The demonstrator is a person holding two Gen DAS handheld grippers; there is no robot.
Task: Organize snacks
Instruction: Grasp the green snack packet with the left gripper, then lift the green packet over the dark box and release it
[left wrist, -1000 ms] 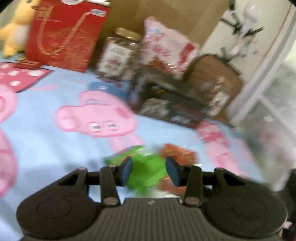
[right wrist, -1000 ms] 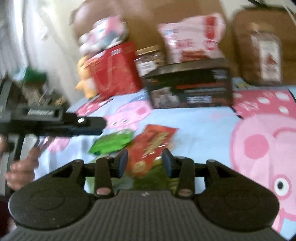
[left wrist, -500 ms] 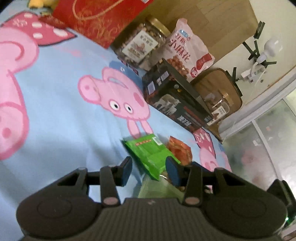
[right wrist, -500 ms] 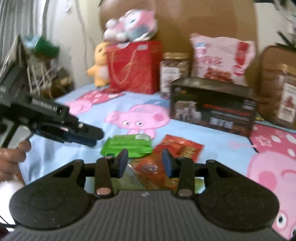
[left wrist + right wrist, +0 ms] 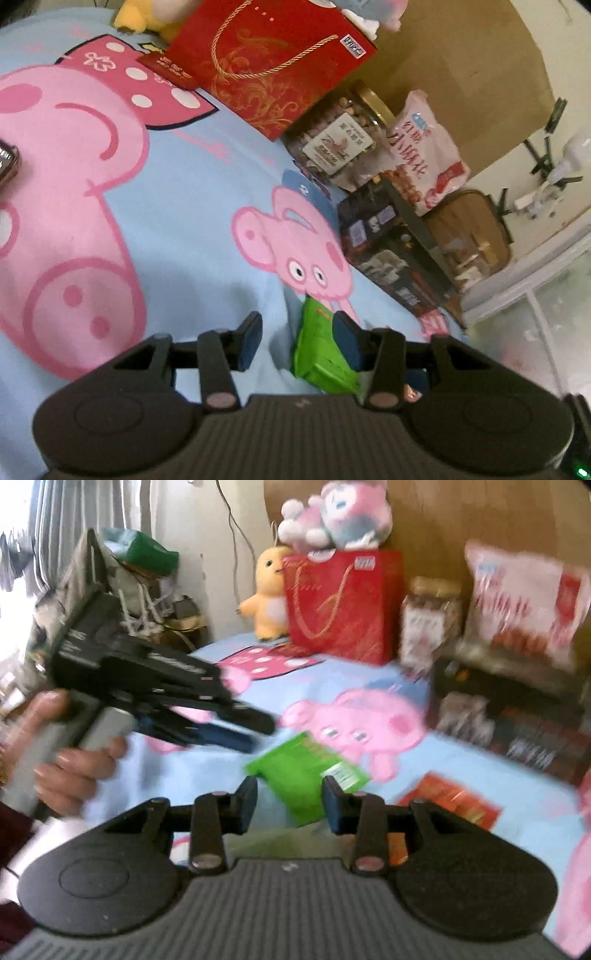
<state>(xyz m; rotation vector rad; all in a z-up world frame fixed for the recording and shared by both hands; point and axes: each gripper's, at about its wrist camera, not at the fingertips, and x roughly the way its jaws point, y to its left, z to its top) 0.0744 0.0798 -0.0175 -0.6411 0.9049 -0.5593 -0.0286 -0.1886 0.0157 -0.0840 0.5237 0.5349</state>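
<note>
A green snack packet (image 5: 317,354) lies flat on the light blue cartoon-pig sheet (image 5: 184,229). My left gripper (image 5: 297,341) hovers just over the packet's left edge. Its jaws are opening, and the packet sits partly behind the right fingertip, not pressed. In the right wrist view the same green packet (image 5: 303,768) lies just ahead of my right gripper (image 5: 290,803), which is open with nothing gripped. A red snack packet (image 5: 454,805) lies to the right. My left gripper (image 5: 255,733) comes in from the left, held by a hand (image 5: 74,764), with its tips near the packet's far corner.
Along the back stand a red gift bag (image 5: 273,62), a jar of nuts (image 5: 340,136), a pink-white snack bag (image 5: 428,155), a dark box (image 5: 395,254) and a brown container (image 5: 469,229). Plush toys (image 5: 332,517) sit on the red bag. Clutter fills the left shelf (image 5: 140,590).
Both views have swung and rolled. The green packet now sits under my left gripper's right finger and straight ahead of my right gripper. The red packet has shifted to the right.
</note>
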